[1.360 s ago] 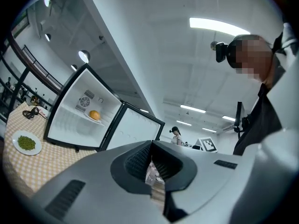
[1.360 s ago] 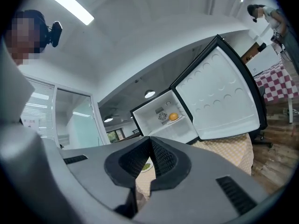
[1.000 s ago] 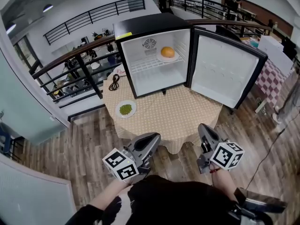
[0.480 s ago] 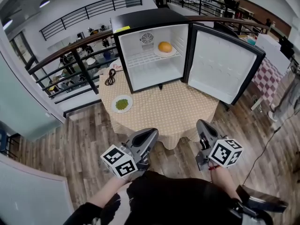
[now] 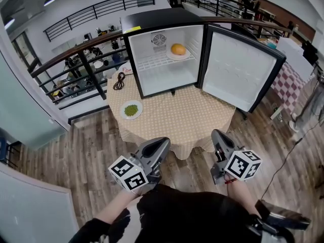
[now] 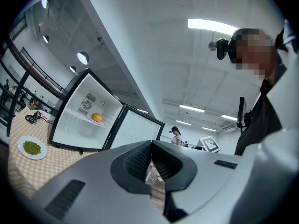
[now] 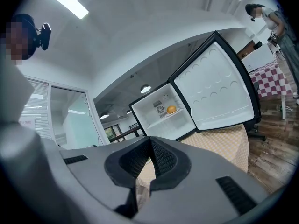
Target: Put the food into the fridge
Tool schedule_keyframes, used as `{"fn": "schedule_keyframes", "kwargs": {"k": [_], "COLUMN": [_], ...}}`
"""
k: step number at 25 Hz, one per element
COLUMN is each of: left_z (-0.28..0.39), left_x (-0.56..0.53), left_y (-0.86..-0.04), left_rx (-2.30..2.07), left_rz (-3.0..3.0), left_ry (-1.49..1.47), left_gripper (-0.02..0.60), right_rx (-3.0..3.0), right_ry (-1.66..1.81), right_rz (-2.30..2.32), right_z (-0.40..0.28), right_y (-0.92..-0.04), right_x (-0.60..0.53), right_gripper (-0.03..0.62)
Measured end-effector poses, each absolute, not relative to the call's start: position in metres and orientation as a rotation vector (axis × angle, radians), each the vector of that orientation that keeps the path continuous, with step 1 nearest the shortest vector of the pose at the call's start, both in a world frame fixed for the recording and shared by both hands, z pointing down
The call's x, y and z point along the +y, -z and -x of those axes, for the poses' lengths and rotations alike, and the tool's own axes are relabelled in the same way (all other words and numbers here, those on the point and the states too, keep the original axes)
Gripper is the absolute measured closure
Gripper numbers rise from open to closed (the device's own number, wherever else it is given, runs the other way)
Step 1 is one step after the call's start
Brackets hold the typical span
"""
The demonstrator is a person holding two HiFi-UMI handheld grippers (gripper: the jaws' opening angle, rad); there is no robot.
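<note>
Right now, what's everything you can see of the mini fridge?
The fridge is a small black box with a white, plastic-looking interior. It stands upright at the far side of the round, tan-clothed table. Its door hangs wide open to the right. Inside there is a round vent on the back wall and one wire shelf, which carries a plate with an orange food.
</note>
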State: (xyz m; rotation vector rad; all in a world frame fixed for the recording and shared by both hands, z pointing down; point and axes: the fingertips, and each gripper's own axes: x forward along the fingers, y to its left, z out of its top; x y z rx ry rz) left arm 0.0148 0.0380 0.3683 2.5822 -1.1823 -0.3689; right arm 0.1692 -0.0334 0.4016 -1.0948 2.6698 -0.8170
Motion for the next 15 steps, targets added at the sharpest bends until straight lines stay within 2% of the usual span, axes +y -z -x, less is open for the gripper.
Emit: {"fn": "schedule_keyframes", "kwargs": {"k": [15], "left_z": [-0.0133], "left_x": [0.0391], "left_y": [-0.3672], "left_rx": [-1.201], "left_rz": [-2.569], "left_ry": [0.397], "left_gripper": [0.569], "right_rx": [2.670], "right_ry": [0.874], "right_rz": [1.134], "right_z": [-0.1674], "right_y": [-0.3998], "right_x": [-0.0302], "right_gripper": [0.580]}}
